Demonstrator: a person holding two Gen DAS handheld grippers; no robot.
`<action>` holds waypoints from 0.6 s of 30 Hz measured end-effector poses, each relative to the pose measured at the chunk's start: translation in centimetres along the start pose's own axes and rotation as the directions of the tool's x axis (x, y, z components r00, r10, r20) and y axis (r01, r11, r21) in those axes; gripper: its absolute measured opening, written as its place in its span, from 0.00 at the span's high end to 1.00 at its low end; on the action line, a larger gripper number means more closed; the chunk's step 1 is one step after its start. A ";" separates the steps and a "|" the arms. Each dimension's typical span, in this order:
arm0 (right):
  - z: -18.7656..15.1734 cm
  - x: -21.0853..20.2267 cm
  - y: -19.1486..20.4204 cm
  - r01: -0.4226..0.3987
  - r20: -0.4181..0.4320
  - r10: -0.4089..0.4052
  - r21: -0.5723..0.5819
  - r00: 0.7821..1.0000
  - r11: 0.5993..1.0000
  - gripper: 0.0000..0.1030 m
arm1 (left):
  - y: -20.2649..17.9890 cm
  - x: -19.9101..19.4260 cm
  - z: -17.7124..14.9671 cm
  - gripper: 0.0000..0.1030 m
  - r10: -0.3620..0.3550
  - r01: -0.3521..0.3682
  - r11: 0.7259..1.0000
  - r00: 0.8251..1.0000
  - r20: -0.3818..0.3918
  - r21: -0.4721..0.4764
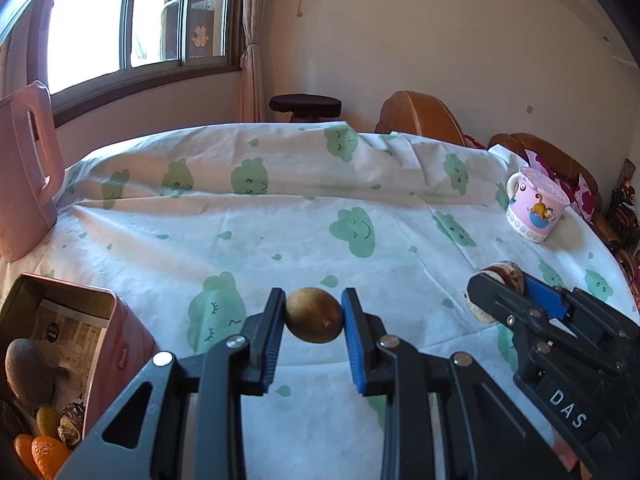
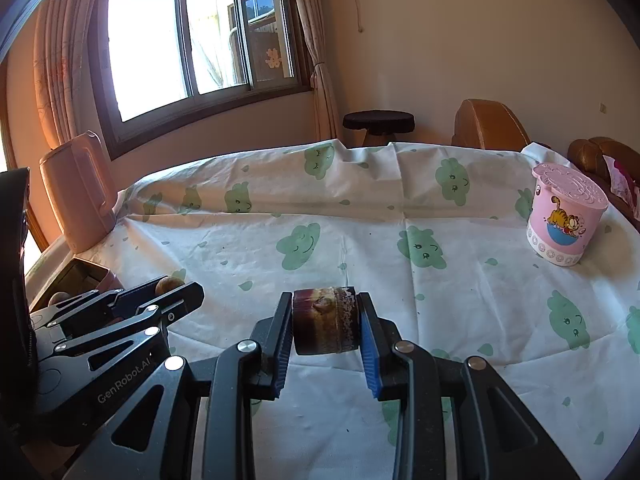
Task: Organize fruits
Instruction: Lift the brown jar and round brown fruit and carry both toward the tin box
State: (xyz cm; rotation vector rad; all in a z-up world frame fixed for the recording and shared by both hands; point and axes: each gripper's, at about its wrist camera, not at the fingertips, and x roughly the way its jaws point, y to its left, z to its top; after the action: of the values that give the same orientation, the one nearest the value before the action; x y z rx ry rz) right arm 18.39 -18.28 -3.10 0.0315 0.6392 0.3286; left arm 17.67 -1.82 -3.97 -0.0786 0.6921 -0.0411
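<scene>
A: Left gripper (image 1: 314, 316)?
B: Clamped on a brown fruit (image 1: 314, 314), held above the tablecloth (image 1: 280, 248), right of the tin box (image 1: 100, 344).
A: Right gripper (image 2: 325, 320)?
B: Pinching a dark chunk of fruit (image 2: 325, 320) over the cloth. Pink cup (image 2: 564, 218) sits far right.

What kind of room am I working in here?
Likely a home living room: a table under a cloud-print tablecloth, brown sofa seats behind it, a curtained window, a cartoon mug.
</scene>
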 end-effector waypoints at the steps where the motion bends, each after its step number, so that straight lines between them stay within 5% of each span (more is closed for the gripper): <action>1: 0.0 -0.1 0.0 0.000 0.003 0.000 0.000 1.000 1.000 0.68 | 0.0 -0.1 0.0 0.71 0.002 -0.002 1.000 1.000 0.005 0.001; 18: -0.1 -1.0 0.1 0.009 0.051 -0.008 -0.005 0.999 1.000 0.68 | -0.2 -1.5 -0.2 0.71 0.021 -0.022 1.000 0.997 0.071 0.011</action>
State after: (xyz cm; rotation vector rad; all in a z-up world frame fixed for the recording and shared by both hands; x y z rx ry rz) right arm 17.56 -18.47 -2.60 0.0317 0.5876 0.3202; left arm 16.36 -1.91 -3.17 -0.0609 0.6217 -0.0212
